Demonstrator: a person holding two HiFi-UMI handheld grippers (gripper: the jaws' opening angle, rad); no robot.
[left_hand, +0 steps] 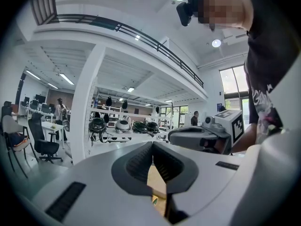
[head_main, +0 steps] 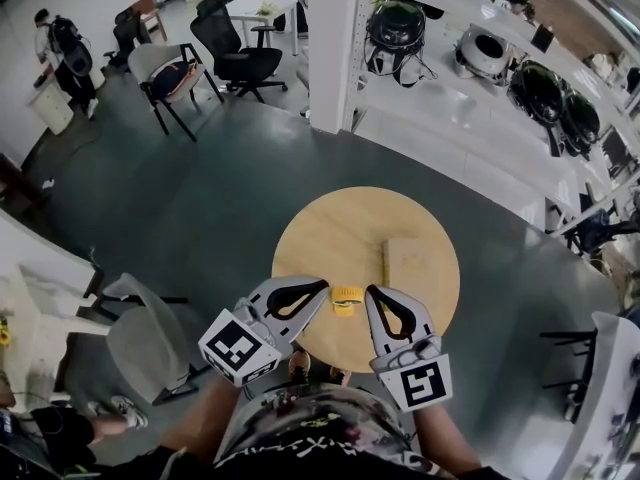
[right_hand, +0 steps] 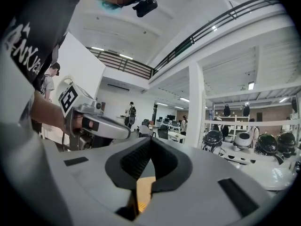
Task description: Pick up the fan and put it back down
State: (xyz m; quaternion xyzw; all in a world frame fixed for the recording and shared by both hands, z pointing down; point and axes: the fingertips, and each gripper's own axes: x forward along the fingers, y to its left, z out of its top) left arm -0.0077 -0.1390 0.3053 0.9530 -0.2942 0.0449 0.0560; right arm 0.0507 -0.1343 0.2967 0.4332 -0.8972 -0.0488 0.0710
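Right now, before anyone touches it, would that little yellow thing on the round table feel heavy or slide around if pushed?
The yellow item is tiny against the round table, so probably light. It lies low on smooth wood, so a push would likely slide it, not tip it. Whether it is stiff cannot be told.

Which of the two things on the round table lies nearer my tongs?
The small yellow fan, lying between the left tongs and right tongs; the pale wooden block sits farther out.
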